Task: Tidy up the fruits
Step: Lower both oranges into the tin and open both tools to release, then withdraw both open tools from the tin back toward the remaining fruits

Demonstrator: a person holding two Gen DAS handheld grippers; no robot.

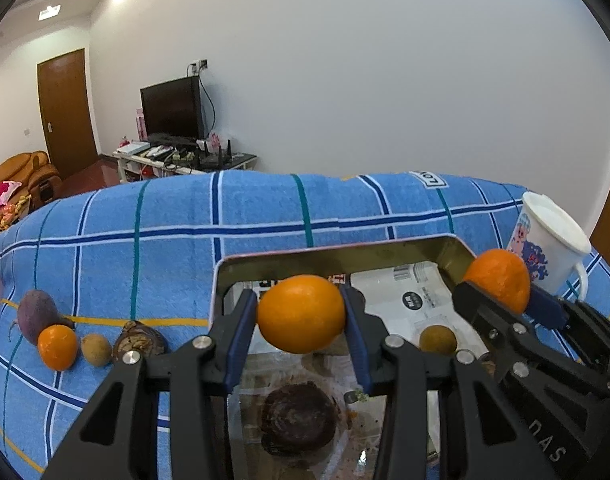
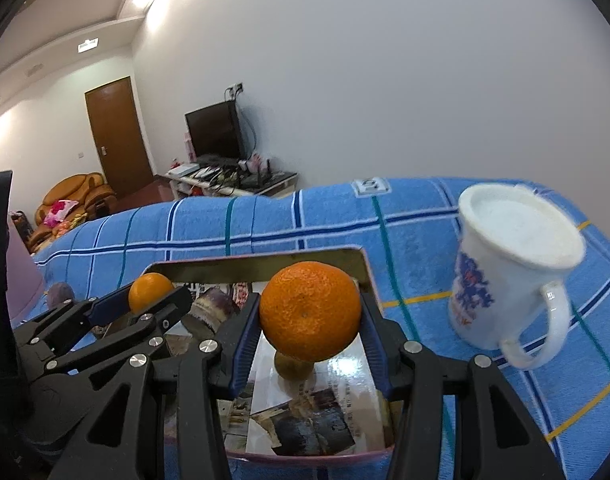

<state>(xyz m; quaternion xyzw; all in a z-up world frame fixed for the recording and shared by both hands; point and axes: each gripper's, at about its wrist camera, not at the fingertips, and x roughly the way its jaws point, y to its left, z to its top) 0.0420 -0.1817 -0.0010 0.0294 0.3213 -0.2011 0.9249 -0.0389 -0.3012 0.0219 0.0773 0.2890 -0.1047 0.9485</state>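
Observation:
My left gripper (image 1: pixel 299 300) is shut on a smooth orange (image 1: pixel 301 320), held above a shallow metal tray (image 1: pixel 345 254). To its right, my right gripper (image 2: pixel 309 304) is shut on a dimpled mandarin (image 2: pixel 311 320) over the same tray (image 2: pixel 265 262). Each view shows the other gripper with its fruit: the mandarin (image 1: pixel 499 276) and the orange (image 2: pixel 150 290). In the tray lie a small brown longan (image 1: pixel 437 340) and a dark purple fruit (image 1: pixel 299 418). On the blue checked cloth (image 1: pixel 165 240) to the left sit a purple fruit (image 1: pixel 35 312), a small orange (image 1: pixel 57 347), another longan (image 1: pixel 96 350) and a brown husked piece (image 1: pixel 139 342).
A white printed mug (image 2: pixel 513 272) stands on the cloth just right of the tray. A pink object (image 2: pixel 19 276) sits at the far left edge. Behind the table are a TV stand, a door and an armchair.

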